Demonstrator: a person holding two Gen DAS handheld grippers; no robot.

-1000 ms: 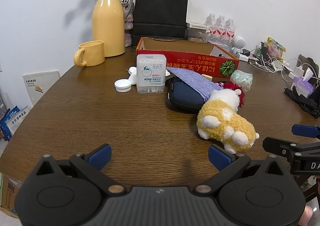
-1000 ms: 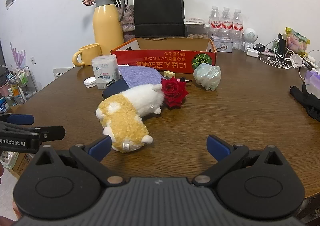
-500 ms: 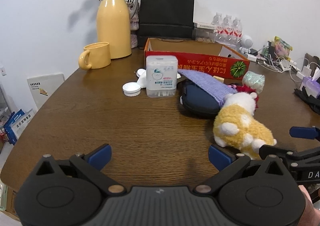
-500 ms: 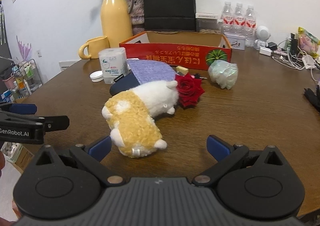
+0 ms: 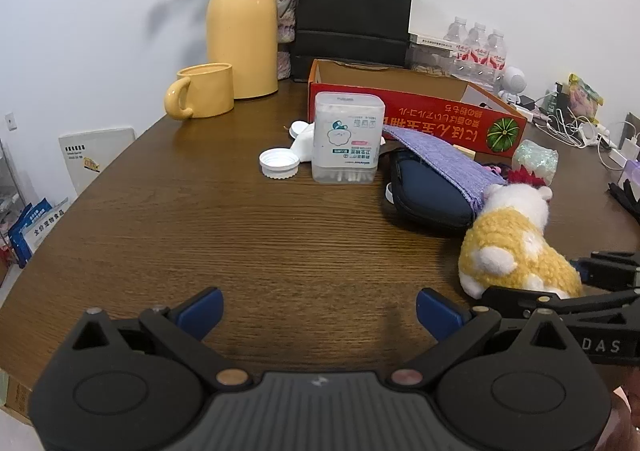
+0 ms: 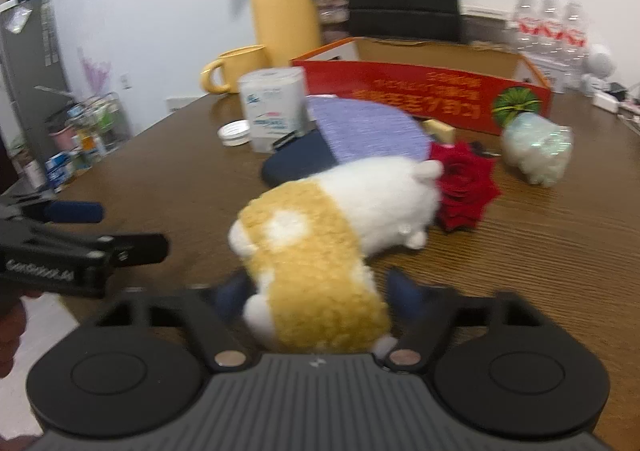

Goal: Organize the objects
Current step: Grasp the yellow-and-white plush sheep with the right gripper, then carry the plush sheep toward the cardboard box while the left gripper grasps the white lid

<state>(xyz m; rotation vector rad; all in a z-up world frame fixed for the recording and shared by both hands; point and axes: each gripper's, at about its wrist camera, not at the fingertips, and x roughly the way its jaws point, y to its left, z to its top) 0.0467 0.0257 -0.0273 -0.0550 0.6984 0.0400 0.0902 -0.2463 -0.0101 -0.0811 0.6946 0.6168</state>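
Right wrist view shows a yellow-and-white plush toy lying on its side on the brown wooden tabletop, its yellow rear end pushed in between the two blue pads of the right tongs, its white head pointing toward one o'clock. The right tongs have just been closing, and the pads now sit against both flanks of the toy; the picture is blurred, so I cannot tell how firm the pinch is. Just past the toy's head, at two o'clock, lies a red rose, touching it. At twelve o'clock a purple cloth is draped over a dark blue pouch, which lies close by the toy. Farther back stands an open red cardboard box, long side facing the camera, the likely place for tidying things. In the left wrist view the left tongs hover with pads wide apart over bare tabletop and nothing between them, while the toy lies at three o'clock with the right tongs reaching in on it. The step in hand appears to be grasping the toy. The next move probably calls for finishing the squeeze until the soft body is held securely, then lifting it clear of the rose and pouch and carrying it toward the box.
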